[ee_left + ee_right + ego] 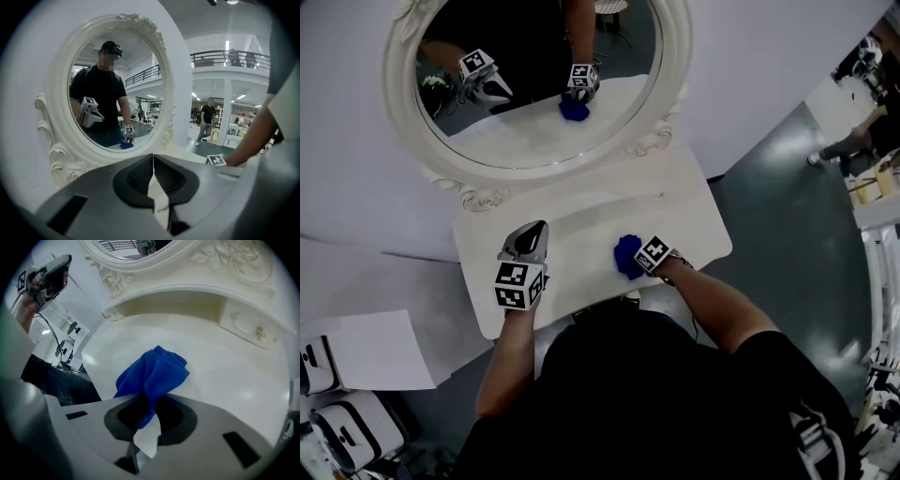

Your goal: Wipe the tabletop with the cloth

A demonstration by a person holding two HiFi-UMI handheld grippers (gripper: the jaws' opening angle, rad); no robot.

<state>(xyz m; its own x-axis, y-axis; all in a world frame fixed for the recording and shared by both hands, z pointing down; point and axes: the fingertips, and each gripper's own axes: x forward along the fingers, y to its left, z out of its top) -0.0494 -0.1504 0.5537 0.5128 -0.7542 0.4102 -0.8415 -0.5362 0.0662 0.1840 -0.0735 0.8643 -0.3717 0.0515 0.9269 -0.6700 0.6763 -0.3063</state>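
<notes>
Cloth (152, 376) is pinched tight in your right gripper (147, 416) by one small bit; rub hard and it may slip out

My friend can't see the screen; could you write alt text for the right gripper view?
The right gripper has its jaws shut on a bunched blue cloth over a white tabletop. An ornate white mirror frame rises behind, and the left gripper hovers at upper left.
</notes>
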